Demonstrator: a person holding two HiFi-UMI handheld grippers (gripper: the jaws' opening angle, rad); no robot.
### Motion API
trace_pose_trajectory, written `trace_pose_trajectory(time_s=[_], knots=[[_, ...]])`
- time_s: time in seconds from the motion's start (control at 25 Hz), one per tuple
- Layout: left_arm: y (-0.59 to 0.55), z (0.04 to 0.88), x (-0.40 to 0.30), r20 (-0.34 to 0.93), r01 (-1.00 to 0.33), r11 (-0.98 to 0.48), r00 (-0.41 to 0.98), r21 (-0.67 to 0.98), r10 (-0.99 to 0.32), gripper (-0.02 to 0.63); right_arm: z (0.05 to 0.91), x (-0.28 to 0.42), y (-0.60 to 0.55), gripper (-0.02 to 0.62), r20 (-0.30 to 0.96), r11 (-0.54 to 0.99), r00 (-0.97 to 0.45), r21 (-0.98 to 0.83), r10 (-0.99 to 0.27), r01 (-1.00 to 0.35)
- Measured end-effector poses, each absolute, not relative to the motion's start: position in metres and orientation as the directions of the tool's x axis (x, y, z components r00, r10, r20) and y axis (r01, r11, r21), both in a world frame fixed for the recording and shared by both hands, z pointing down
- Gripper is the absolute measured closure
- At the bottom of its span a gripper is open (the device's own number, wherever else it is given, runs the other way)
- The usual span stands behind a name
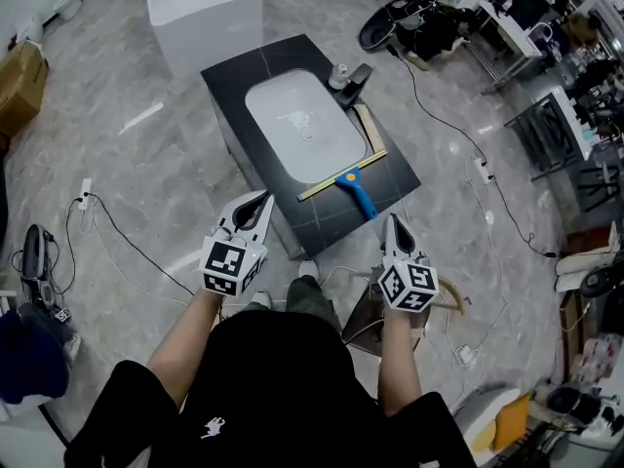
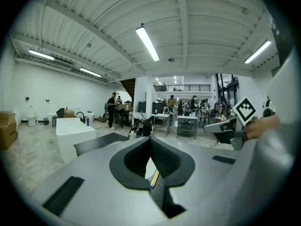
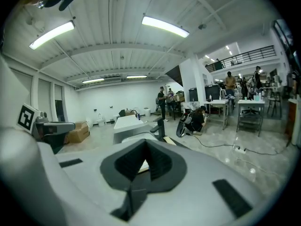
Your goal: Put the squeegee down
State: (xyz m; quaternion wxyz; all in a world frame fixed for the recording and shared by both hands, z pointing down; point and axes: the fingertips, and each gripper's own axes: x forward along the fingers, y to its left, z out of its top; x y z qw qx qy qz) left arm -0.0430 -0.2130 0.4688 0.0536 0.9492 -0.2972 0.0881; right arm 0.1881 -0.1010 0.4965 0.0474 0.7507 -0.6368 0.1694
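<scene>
Nearest to the person, the left gripper and the right gripper hang in the air in front of the body. Each has its jaws closed together, with nothing between them. A little further, well apart from both grippers, the squeegee lies flat on the black desk, just beside the near right side of the white sink. Its blade lies across the desk and its blue handle points toward the person, so I judge that the task is already done. The squeegee seems light and stiff in the handle, while the long thin blade probably has a soft rubber edge that bends easily. I think the blue handle is the right place to take it, near where it meets the blade. The smooth desk may let it slide when pushed. Behind the sink stands a dark tap, and beside it lies a pale flat strip whose kind I cannot tell. In both gripper views the body of the gripper covers most of the desk, and only a thin piece of the blade shows under the closed jaws. The people and tables at the far end of the hall are too small to describe.
</scene>
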Motion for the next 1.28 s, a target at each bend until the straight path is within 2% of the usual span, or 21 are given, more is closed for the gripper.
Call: trace_pose_trajectory(time_s=[0.6,1.28], knots=[[-0.194,0.429,-0.075,0.119,-0.540,-0.841,0.838,0.038,-0.532,0.603,0.429,0.137,-0.050,0.594,0.241,-0.244,0.214,-0.102,-0.947,-0.964],[-0.161,0.412,-0.044,0.084,-0.547,-0.837,0.835,0.027,-0.544,0.603,0.410,0.161,-0.023,0.594,0.191,-0.224,0.203,-0.097,-0.960,-0.970]])
